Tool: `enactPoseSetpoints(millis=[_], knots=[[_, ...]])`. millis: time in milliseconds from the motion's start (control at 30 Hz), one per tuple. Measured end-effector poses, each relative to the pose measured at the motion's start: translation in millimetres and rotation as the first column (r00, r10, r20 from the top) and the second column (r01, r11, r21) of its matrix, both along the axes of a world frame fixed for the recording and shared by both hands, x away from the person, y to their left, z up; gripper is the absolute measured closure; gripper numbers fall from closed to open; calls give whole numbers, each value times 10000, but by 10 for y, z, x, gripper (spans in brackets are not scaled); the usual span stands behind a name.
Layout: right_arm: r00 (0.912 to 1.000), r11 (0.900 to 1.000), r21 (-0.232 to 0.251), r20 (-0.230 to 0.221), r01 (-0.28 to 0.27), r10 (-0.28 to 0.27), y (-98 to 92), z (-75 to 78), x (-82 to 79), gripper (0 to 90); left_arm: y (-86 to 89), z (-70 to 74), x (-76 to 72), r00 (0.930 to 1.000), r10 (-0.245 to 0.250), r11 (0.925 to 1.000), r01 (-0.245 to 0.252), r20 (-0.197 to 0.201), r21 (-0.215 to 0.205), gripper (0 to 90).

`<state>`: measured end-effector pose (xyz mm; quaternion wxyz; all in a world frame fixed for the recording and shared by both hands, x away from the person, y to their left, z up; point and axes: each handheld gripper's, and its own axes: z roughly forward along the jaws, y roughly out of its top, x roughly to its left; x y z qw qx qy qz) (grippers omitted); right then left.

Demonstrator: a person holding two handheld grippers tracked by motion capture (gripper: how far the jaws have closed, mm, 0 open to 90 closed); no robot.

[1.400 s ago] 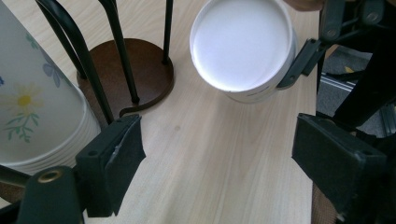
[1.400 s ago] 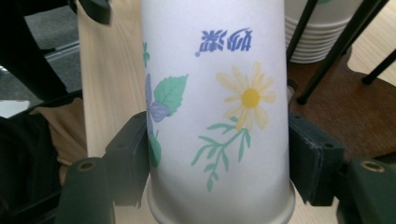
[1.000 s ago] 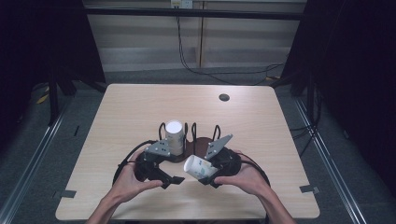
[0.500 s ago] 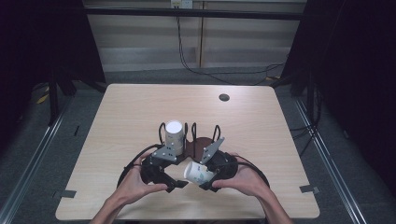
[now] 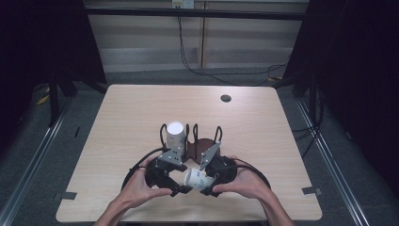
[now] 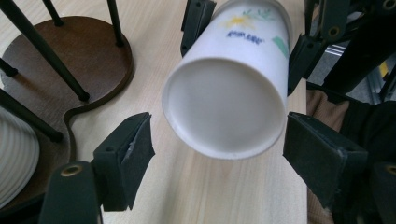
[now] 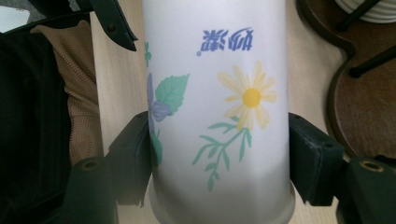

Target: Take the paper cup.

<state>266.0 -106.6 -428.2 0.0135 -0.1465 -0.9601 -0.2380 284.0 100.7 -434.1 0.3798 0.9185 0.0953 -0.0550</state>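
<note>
Near the front edge of the tabletop (image 5: 117,122), between the person's two hands, a white paper cup (image 5: 197,179) with a flower print is held lying on its side, above the wood. Right gripper (image 5: 212,184) has its fingers clamped on the cup's wall, one pad on each side of the printed band. Left gripper (image 6: 219,154) faces the cup's closed bottom; its fingers have just been closing, the cup sits between them, but both pads stand clear of the rim with a gap showing on each side, so no grip yet. Just behind the grippers is a dark wooden holder (image 5: 200,146) with upright black posts (image 5: 218,134); a second cup (image 5: 175,134) stands upright in its left slot, the right slot empty. Small dark disc (image 5: 226,98) lies well apart toward the far edge. Judged step: handing the cup from right to left, probably toward the free slot. Risks: thin paper wall could buckle or go oval if both grippers squeeze together; left pads catching only the bottom rim would give a shallow hold, and the cup could pivot or drop if the right lets go early. Cup axis is tilted relative to the left fingers, so an uneven bite is likely. Posts stand near; a swing could knock the standing cup.
</note>
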Motion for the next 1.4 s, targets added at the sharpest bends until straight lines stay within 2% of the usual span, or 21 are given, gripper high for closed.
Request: enactPoseSetpoints(millis=[167,300,533,667,767,933,1067,1333,1400], knots=[[9998,9999,-7,74,-164,164,38,-19,-14,317,-6,-21,9,9999,-119,9998,121,-125,148,239],[9998,9998,32,32,-212,212,78,-21,-23,318,-14,-24,-10,9996,-202,9998,203,-203,70,272],[9988,9988,53,47,-481,480,125,-42,-45,319,-23,-31,-17,9985,-291,9996,289,-455,-38,262],[9982,9982,91,-4,-601,601,136,-47,-74,322,-19,-19,-45,9972,-490,9988,484,-563,-108,304],[9982,9981,146,64,-604,603,144,-42,-78,323,-24,-38,-55,9966,-423,9990,412,-703,-167,319],[9979,9977,193,-14,-651,651,153,-50,-81,321,-21,-49,-51,9957,-399,9991,388,-838,-142,320],[9973,9973,112,-5,-729,729,163,-61,-87,321,-36,-81,-50,9941,-554,9984,560,-930,30,320],[9963,9963,111,10,-856,856,169,-80,-87,317,-37,-80,-61,9937,-662,9976,677,-902,137,350],[9967,9966,113,-30,-810,811,169,-75,-91,310,-29,-71,-67,9945,-731,9971,745,-756,160,362]])
